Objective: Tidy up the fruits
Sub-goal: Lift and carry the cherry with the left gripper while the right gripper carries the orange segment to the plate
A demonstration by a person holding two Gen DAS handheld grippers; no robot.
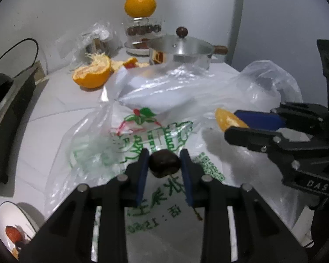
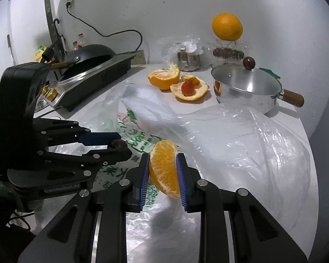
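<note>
The left gripper [image 1: 164, 164] has its jaws closed on a small dark fruit [image 1: 164, 163], held just above the printed plastic bag [image 1: 142, 131]. The right gripper [image 2: 163, 171] has its jaws clamped on a peeled orange piece [image 2: 164, 168] above the same bag. The bag lies crumpled across most of the white surface [image 2: 296, 127]. Behind the bag sit orange peels [image 2: 164, 79], one cradling a strawberry [image 2: 187, 88], and a lidded steel pot [image 2: 245, 87]. Beyond the pot a whole orange [image 2: 227, 26] rests on a clear container against the white wall [image 2: 164, 4]. Left of the bag stands a black stove [image 2: 98, 72].
</note>
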